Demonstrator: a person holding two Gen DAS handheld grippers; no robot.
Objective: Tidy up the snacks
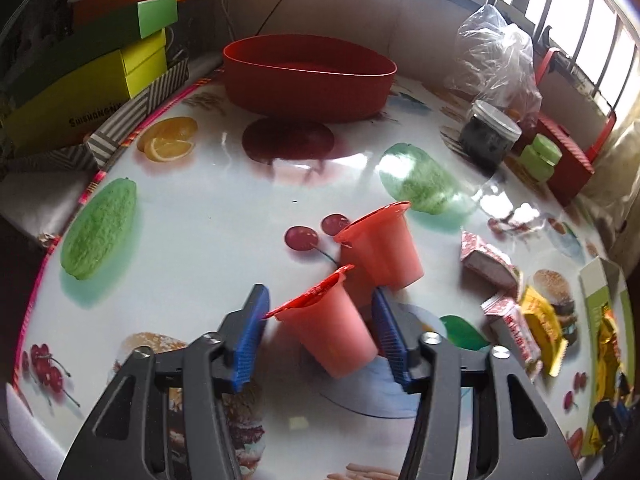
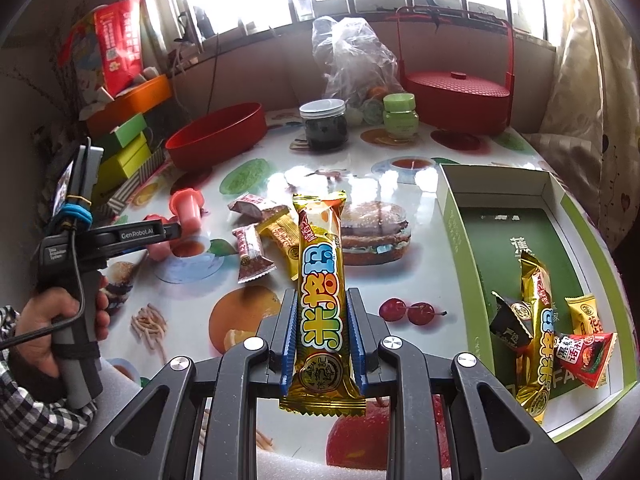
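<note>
The left hand-held gripper (image 1: 318, 320) stands partly open around a pink jelly cup (image 1: 330, 330) that lies tilted on the desk (image 1: 200, 216). Its left pad (image 1: 250, 336) meets the red foil lid's edge and its right pad (image 1: 390, 340) sits just beside the cup's wall; whether the pads press is unclear. A second pink jelly cup (image 1: 380, 246) lies tipped just ahead and to the right, touching the first. Further ahead stands an empty red oval tub (image 1: 308, 76), well apart.

The right hand-held gripper (image 2: 322, 332) is nearly closed and clamps a long gold snack bar (image 2: 320, 300), which stands lengthwise between the blue pads and sticks out past them. Ahead of it on the desk lies a loose heap of small wrapped candies (image 2: 264, 236). To its right sits an open green box (image 2: 516, 240) holding another gold bar (image 2: 538, 336) and several small packets. To its left, a hand (image 2: 44, 328) in a checked sleeve holds the other gripper's handle.
</note>
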